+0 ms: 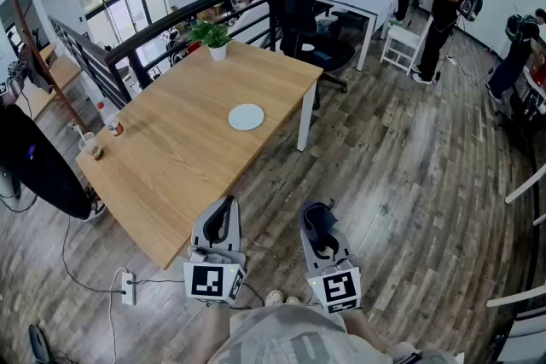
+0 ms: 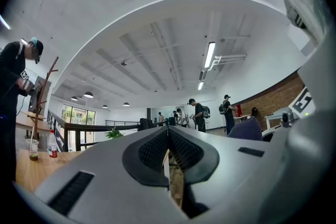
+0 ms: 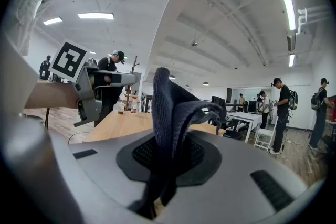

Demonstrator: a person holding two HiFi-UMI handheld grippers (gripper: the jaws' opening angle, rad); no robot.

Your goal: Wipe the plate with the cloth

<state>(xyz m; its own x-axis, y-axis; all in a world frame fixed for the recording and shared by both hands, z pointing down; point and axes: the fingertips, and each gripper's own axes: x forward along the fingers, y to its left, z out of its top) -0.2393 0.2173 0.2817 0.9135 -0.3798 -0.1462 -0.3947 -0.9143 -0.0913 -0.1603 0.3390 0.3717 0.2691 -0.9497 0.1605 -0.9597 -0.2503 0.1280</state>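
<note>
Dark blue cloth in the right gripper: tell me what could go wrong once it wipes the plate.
1. The dark blue cloth sits bunched between the shut jaws of the right gripper; it may pull free while rubbing.
2. The round white plate lies unheld on the smooth wooden table; the left gripper is shut, empty and away from it, so the plate might slide.

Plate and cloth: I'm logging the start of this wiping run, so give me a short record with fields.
plate: white, on the wooden table, untouched
cloth: dark, clamped in the right gripper, away from the plate
left gripper: shut, empty
also on table: potted plant, bottle, cup
wiping: not yet begun
</note>
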